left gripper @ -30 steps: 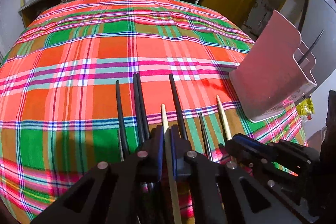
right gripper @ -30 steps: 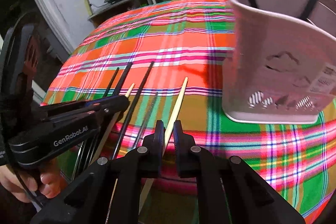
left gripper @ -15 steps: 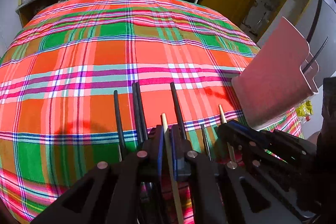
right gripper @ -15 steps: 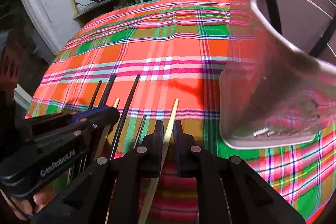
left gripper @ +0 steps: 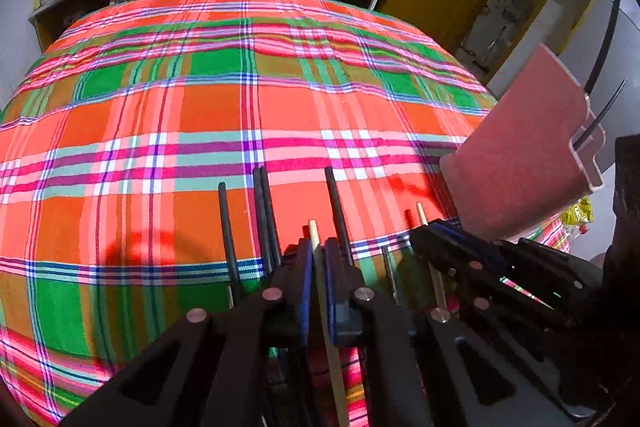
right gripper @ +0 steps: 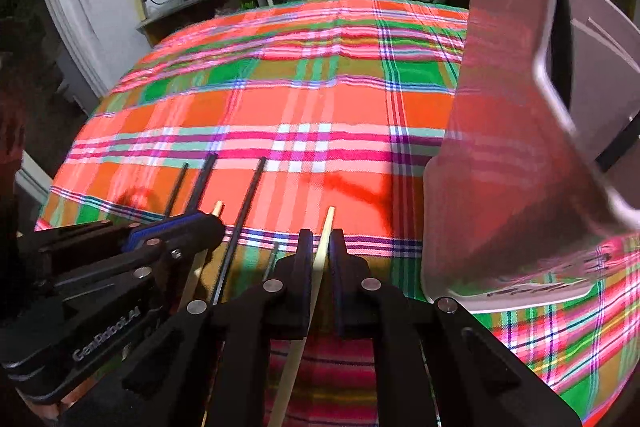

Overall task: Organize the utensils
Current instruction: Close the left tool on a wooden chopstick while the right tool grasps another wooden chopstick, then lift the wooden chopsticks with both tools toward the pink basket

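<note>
Black chopsticks [left gripper: 604, 31] in pink holder [left gripper: 516, 151]

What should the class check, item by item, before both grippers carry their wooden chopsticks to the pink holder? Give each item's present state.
1. Left gripper shut on a wooden chopstick: ok.
2. Right gripper shut on the other wooden chopstick: ok.
3. Chopsticks lifted off the tablecloth: cannot tell.
4. Pink holder upright: ok.
5. Room inside the holder, which already has black chopsticks: cannot tell.
</note>
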{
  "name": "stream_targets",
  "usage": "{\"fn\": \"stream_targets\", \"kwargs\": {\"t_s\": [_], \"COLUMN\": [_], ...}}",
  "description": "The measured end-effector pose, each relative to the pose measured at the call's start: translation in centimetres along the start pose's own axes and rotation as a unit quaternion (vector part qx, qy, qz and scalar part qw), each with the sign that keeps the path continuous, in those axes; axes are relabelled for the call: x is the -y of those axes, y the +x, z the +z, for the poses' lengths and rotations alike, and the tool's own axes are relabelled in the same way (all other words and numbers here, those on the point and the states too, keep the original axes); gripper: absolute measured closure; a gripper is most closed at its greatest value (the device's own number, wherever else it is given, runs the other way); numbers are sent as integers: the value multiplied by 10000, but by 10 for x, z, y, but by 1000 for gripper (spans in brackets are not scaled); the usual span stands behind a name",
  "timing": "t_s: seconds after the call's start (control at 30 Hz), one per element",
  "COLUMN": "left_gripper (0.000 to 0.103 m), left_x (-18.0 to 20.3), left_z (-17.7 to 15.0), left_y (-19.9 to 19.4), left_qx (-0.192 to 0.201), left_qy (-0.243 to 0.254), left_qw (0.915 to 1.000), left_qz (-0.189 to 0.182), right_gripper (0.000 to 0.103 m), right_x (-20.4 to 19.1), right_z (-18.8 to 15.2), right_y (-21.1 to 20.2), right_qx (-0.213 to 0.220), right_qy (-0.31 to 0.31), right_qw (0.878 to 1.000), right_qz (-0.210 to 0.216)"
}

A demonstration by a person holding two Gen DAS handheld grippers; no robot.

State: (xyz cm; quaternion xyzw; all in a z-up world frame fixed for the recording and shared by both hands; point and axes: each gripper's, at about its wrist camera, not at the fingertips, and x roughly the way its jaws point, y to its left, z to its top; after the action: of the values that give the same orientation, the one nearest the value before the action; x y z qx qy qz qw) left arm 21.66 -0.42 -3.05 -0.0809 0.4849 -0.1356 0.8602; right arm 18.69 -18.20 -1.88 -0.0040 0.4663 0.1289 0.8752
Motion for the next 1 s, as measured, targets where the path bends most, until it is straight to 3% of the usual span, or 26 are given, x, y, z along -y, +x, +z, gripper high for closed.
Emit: {"fn": "stream_targets", "kwargs": {"t_s": [0.4,0.67,1.0], "left_gripper": [97,97,97], "left_x": [15,19,35], "left_z": [10,6,3], "left_y": [-69,-94,-151], "left_qx": [622,761,1263], "left_qy": [147,114,322], "left_qw": [9978,9967,9908], "left_qz": [-185,-262,-371], "right_gripper": [96,97,99], "right_x": [-11,-13,-13], "right_z": [10,6,2], "right_y": [-72,-101,-147], "right_qx": [738,977,1403], "right_qy": [-208,-201,-301], "right_qw": [9967,9943,9884], "right_qz": [271,375,504]}}
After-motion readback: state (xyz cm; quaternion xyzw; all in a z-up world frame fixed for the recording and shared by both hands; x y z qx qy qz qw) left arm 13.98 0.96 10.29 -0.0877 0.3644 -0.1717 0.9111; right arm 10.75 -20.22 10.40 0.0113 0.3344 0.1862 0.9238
